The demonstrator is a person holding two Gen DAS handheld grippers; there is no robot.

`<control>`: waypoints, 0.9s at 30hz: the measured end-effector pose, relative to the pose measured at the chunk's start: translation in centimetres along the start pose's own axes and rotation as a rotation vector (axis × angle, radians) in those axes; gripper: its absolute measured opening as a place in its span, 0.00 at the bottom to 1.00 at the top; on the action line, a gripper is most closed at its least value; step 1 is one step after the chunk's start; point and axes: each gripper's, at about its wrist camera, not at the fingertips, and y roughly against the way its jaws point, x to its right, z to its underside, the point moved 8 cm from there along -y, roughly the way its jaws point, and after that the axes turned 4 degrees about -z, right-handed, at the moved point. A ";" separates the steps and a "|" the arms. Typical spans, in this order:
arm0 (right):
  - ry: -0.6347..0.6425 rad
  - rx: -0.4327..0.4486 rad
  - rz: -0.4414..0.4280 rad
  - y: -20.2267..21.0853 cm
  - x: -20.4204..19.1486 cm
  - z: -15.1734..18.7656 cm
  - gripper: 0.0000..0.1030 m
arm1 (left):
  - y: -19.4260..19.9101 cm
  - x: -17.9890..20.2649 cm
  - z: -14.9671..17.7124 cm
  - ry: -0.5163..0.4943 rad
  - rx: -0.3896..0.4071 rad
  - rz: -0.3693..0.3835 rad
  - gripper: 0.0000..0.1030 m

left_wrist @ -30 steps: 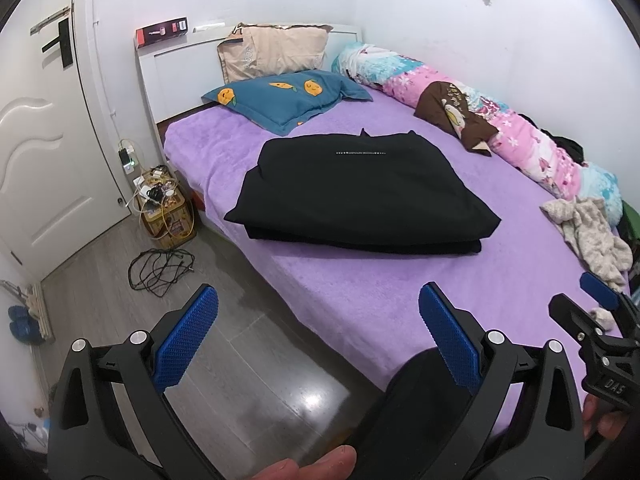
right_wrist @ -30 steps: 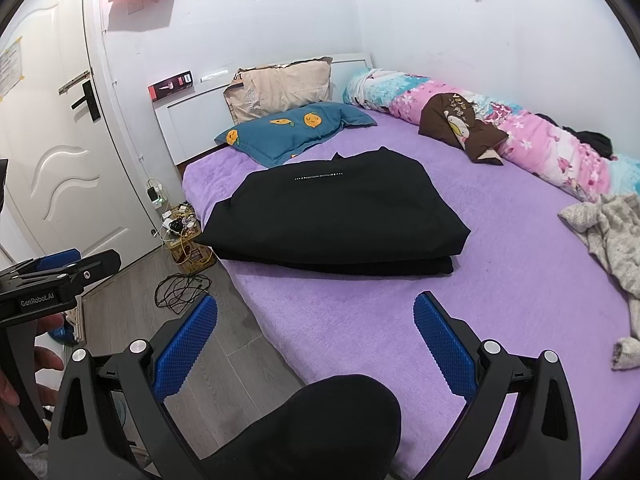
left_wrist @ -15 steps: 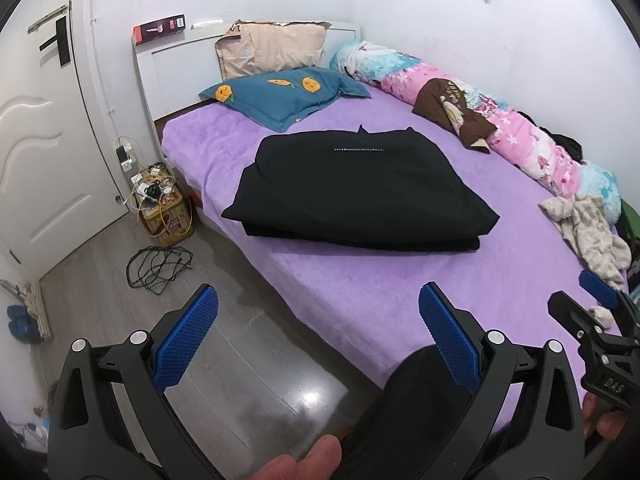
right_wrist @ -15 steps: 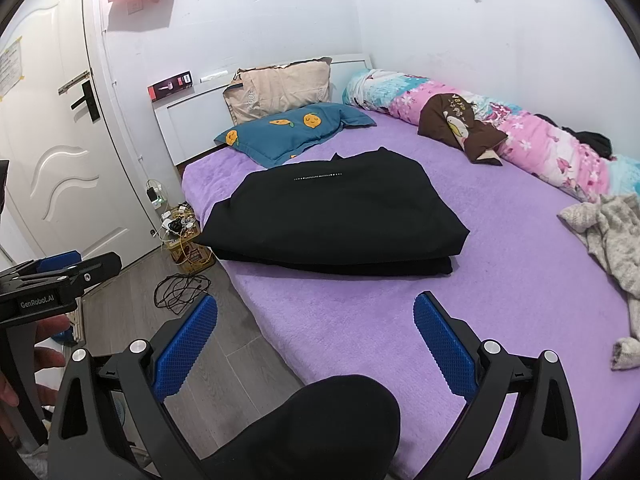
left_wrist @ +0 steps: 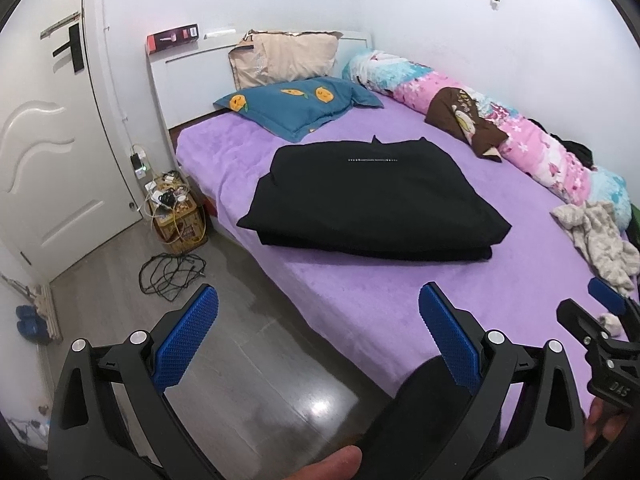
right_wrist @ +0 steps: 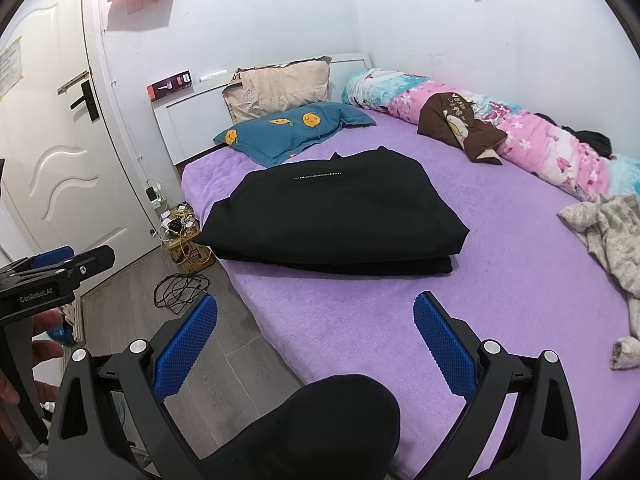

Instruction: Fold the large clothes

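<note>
A large black garment [left_wrist: 372,200] lies folded into a thick flat rectangle on the purple bed [left_wrist: 360,304]; it also shows in the right wrist view [right_wrist: 332,220]. My left gripper [left_wrist: 318,344] is open and empty, held back from the bed's near edge, over the floor and bed edge. My right gripper [right_wrist: 316,344] is open and empty, also well short of the garment. The right gripper's tip shows at the right edge of the left wrist view [left_wrist: 600,328]. The left gripper shows at the left edge of the right wrist view [right_wrist: 52,276].
A blue pillow [left_wrist: 300,106], a beige pillow [left_wrist: 284,58] and a rolled pink quilt [left_wrist: 500,128] lie along the bed's far sides. A grey crumpled cloth [right_wrist: 612,240] lies at the right. A box with cables [left_wrist: 176,212] stands on the floor by the white door [left_wrist: 44,152].
Both grippers stay open and empty. The left wrist view has shifted slightly, so the scene sits a little lower and rightward in frame. The garment has not moved.
</note>
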 end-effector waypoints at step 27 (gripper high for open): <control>0.000 0.004 0.004 0.0 0.2 -0.1 0.94 | -0.1 0.0 -0.6 0.005 0.005 0.008 0.94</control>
